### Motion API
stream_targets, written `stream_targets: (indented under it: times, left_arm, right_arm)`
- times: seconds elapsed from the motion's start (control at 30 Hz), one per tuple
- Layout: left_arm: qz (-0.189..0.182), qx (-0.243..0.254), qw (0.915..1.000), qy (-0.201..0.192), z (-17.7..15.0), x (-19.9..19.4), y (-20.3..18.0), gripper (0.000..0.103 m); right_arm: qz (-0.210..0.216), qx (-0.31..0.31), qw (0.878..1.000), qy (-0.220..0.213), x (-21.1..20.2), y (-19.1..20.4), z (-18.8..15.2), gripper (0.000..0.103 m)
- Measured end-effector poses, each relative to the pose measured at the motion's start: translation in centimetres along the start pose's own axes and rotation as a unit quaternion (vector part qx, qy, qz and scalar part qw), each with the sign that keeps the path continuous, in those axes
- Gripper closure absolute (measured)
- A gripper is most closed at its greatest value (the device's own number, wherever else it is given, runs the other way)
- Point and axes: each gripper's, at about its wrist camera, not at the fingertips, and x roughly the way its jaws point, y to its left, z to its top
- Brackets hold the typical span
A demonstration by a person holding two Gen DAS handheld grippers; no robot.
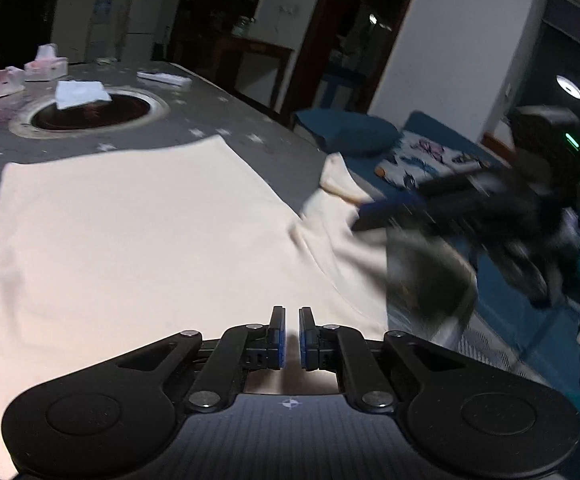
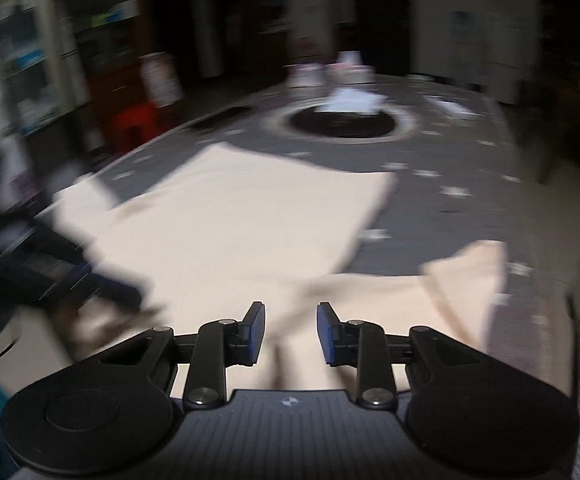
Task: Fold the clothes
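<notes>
left gripper [image 1: 291, 338]: fingers nearly together, empty | right gripper [image 2: 291, 334]: fingers spread, empty | cream shirt [image 1: 138, 232] flat beyond fingers on surface [image 1: 218, 116], ready for folding

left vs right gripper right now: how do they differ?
Jaw gap: the left gripper has its blue pads nearly together with a thin slit between them, while the right gripper stands clearly open.
Sharpness: the left wrist view is fairly crisp, while the right wrist view is smeared by motion blur.
Shared: both hang over the cream garment spread on the grey star-print table cover, and neither visibly holds cloth.
</notes>
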Motion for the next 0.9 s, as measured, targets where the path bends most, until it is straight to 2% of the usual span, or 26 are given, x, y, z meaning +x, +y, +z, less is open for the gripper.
stream_targets:
  times: [0.13, 0.3, 0.43, 0.57, 0.63, 0.77, 0.9]
  left_arm:
    - [-0.004, -0.01, 0.9999, 0.013, -0.9, 0.8, -0.4, 0.093]
    - [-0.005, -0.019, 0.9997, 0.014, -1.2, 0.6, -0.2, 0.093]
    - [-0.006, -0.024, 0.9996, 0.013, -1.2, 0.8, -0.2, 0.093]
    - [-0.009, -0.034, 0.9993, 0.011, -1.2, 0.8, 0.0, 0.093]
    - [-0.009, -0.037, 0.9992, 0.01, -1.2, 0.9, 0.0, 0.093]
    - [-0.009, -0.04, 0.9991, 0.01, -1.2, 0.9, 0.1, 0.093]
    - [-0.008, -0.043, 0.999, 0.01, -1.2, 0.9, 0.1, 0.092]
  right_arm:
    - [-0.02, 0.059, 0.998, 0.0, 2.3, -3.2, -0.3, 0.075]
    - [-0.072, 0.056, 0.996, -0.017, 4.4, -4.6, -0.5, 0.074]
    - [-0.158, 0.068, 0.985, -0.022, 4.2, -6.2, -1.0, 0.071]
    - [-0.219, 0.078, 0.972, -0.021, 3.3, -7.4, -1.7, 0.064]
    - [-0.236, 0.082, 0.968, -0.019, 3.0, -7.9, -2.0, 0.063]
    - [-0.243, 0.098, 0.965, -0.025, 2.8, -8.9, -2.2, 0.061]
    - [-0.261, 0.132, 0.956, -0.029, 2.7, -10.6, -2.3, 0.053]
